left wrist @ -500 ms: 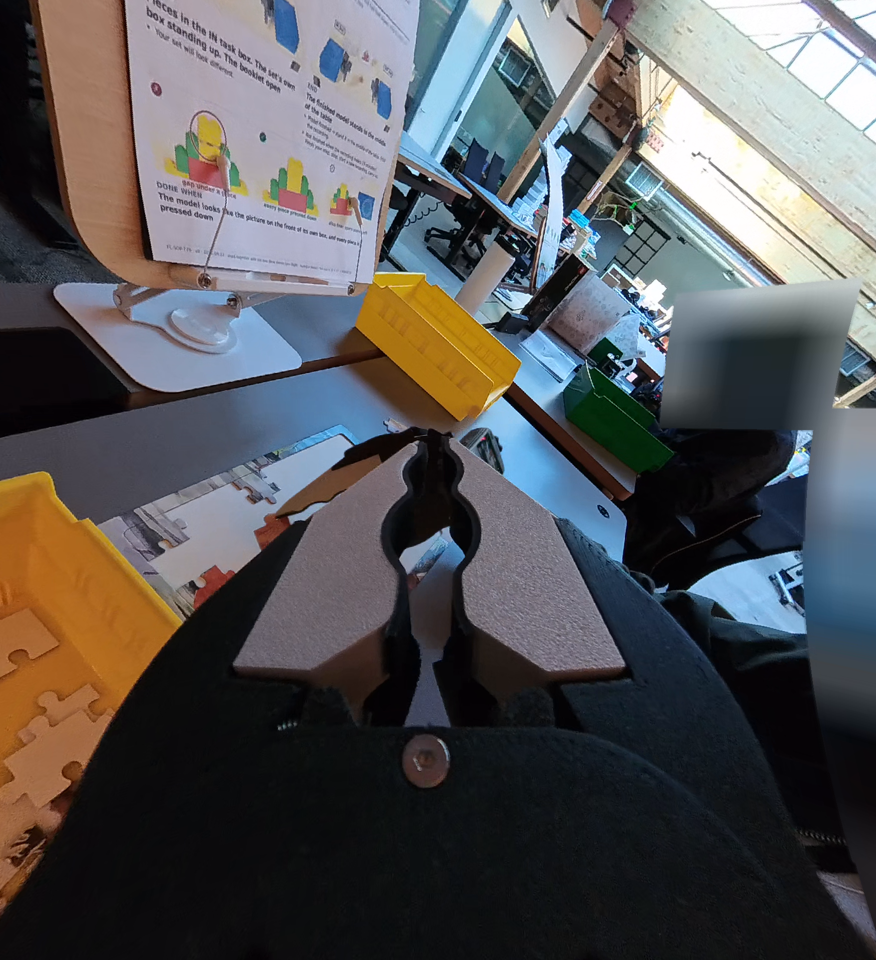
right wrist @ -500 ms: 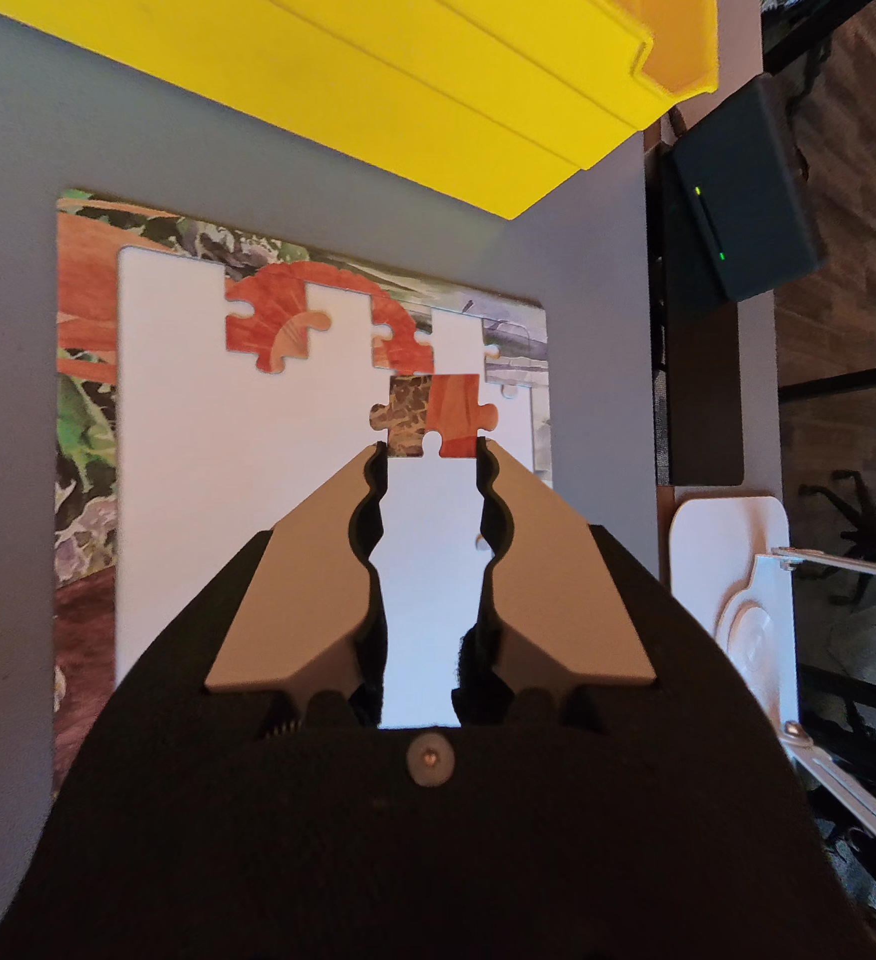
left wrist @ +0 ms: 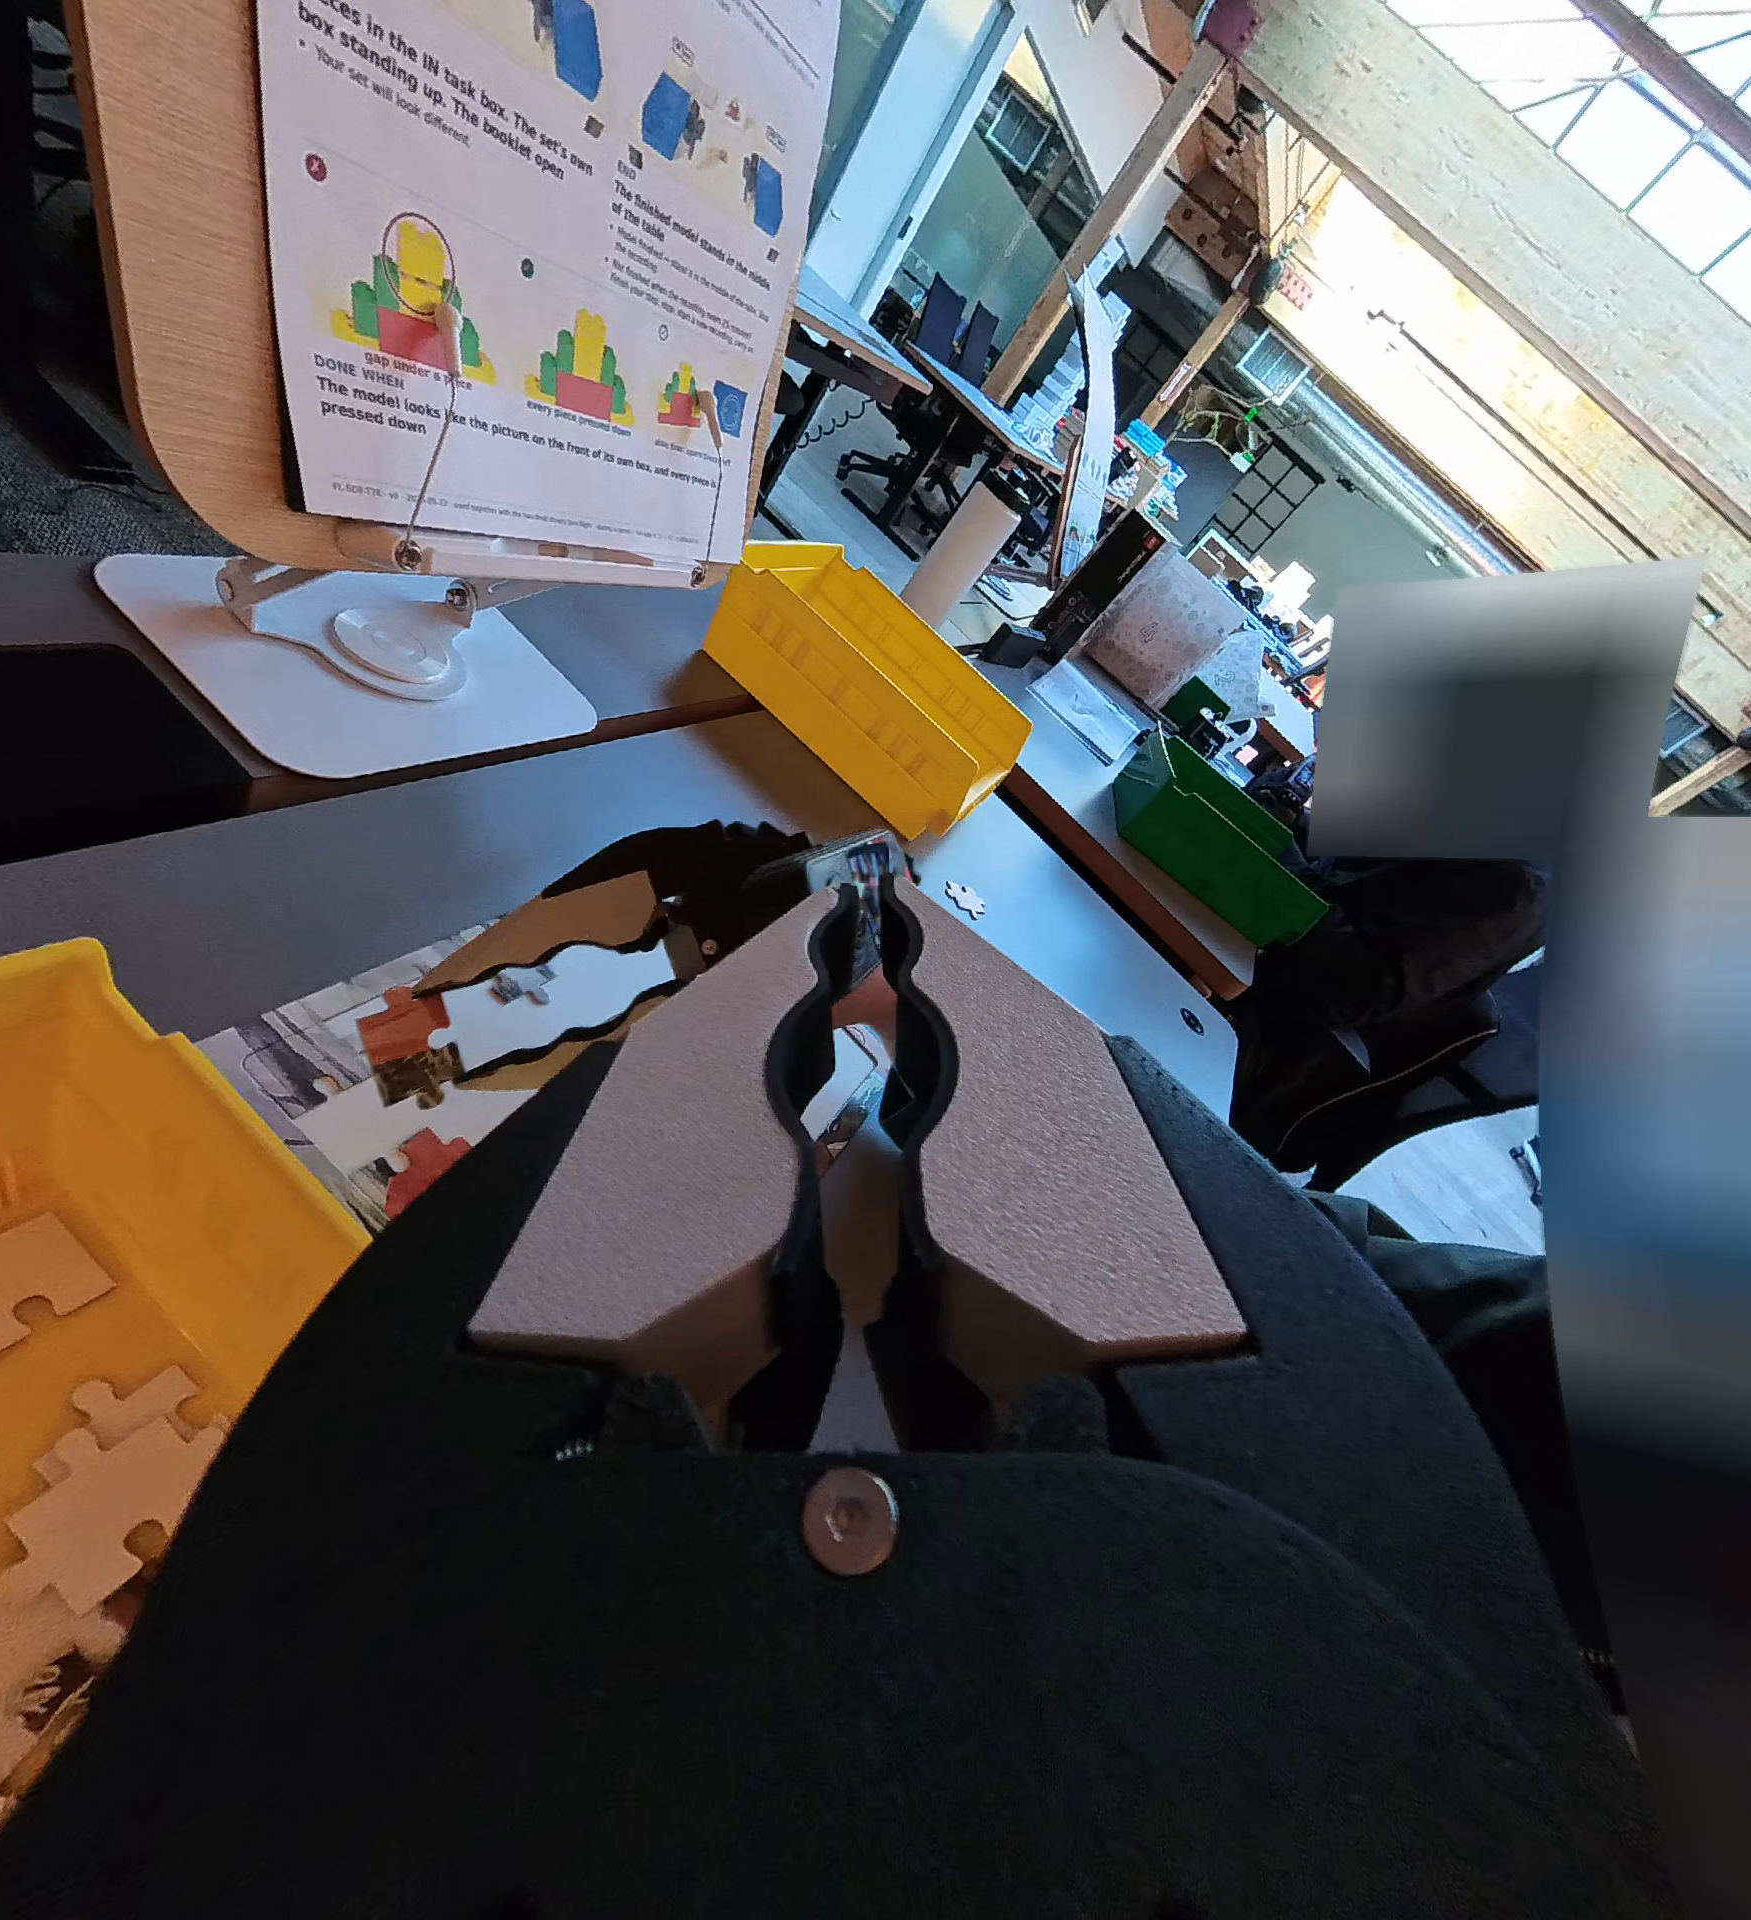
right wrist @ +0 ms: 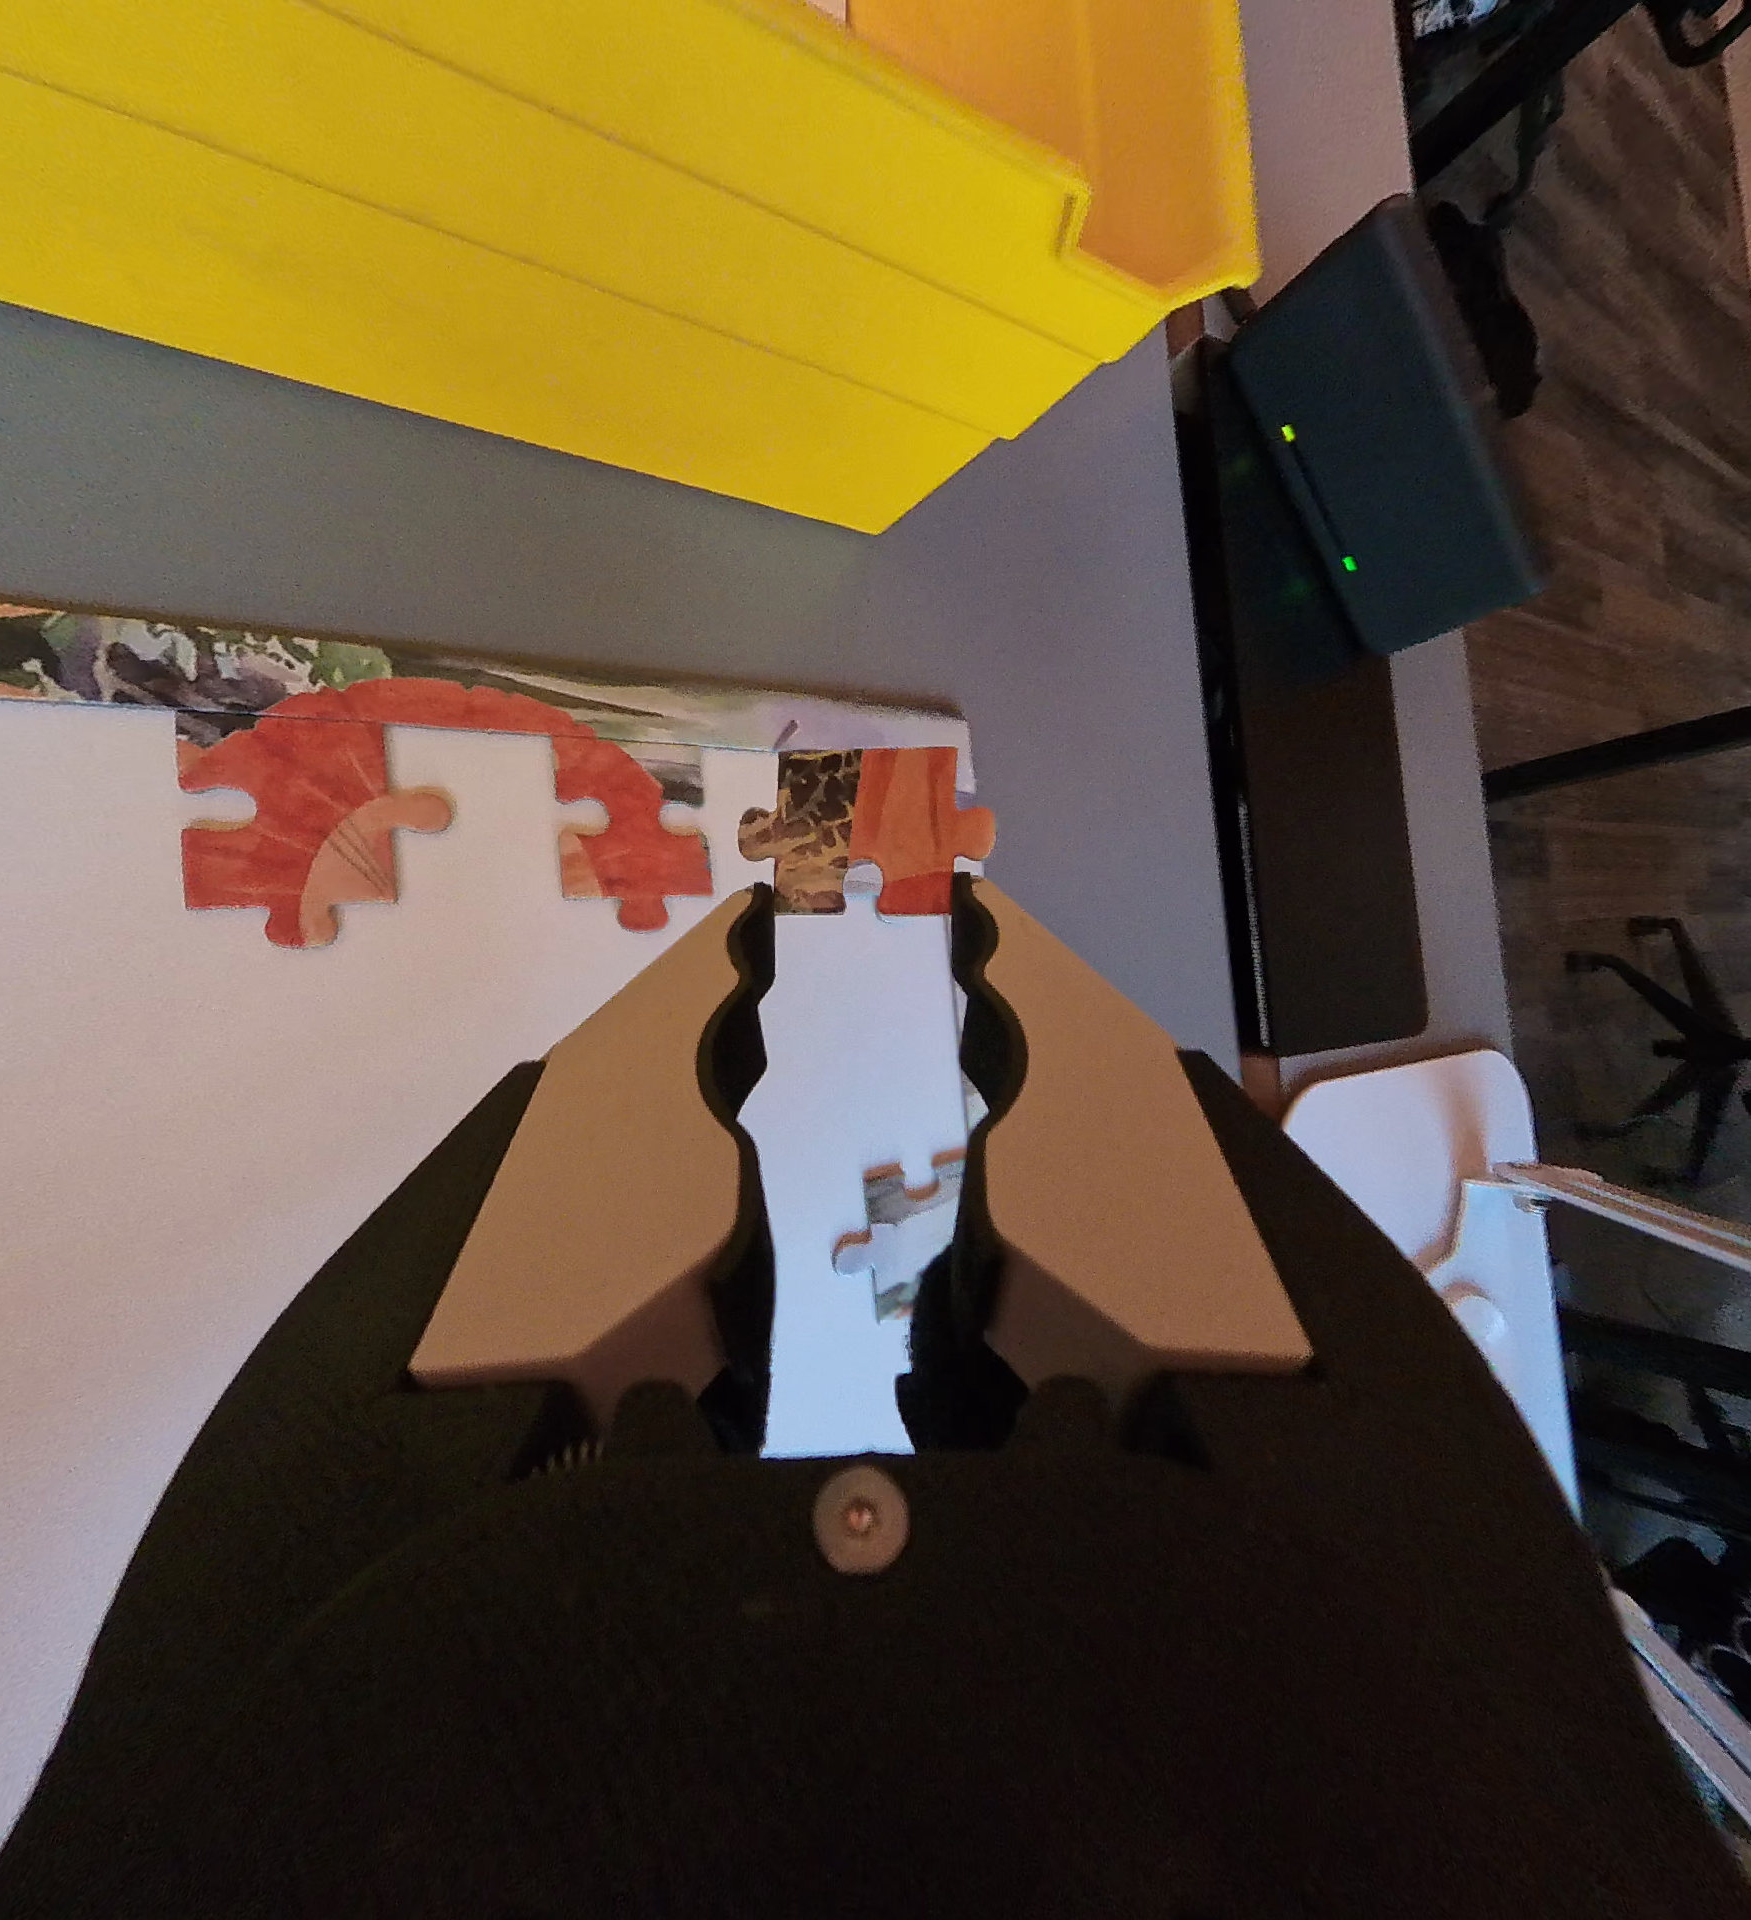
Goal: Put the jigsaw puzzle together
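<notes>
The puzzle board (right wrist: 227, 1143) lies on the grey table, white inside a picture border. Two red pieces (right wrist: 299, 821) (right wrist: 632, 831) sit along its far edge, and another piece (right wrist: 902, 1216) sits at its right edge. My right gripper (right wrist: 863, 888) is shut on a brown-and-orange puzzle piece (right wrist: 866, 826), gripping its two sides at the board's far right corner. It also shows in the left wrist view (left wrist: 435, 1029) with the piece (left wrist: 409, 1044). My left gripper (left wrist: 863, 899) is held above the table with its jaws close together. I cannot tell whether anything is between them.
A yellow bin (left wrist: 71, 1143) of loose pieces (left wrist: 9, 1288) stands left of the board and shows beyond it in the right wrist view (right wrist: 538, 260). A second yellow bin (left wrist: 871, 686), a document stand (left wrist: 351, 665), a loose piece (left wrist: 966, 899) and a green bin (left wrist: 1214, 862) lie farther off. The grippers' ends are close to 25 cm from one another.
My right gripper has carried the brown-and-orange piece toward the board's far right corner. In the left wrist view the right gripper and its piece now show more fully.
</notes>
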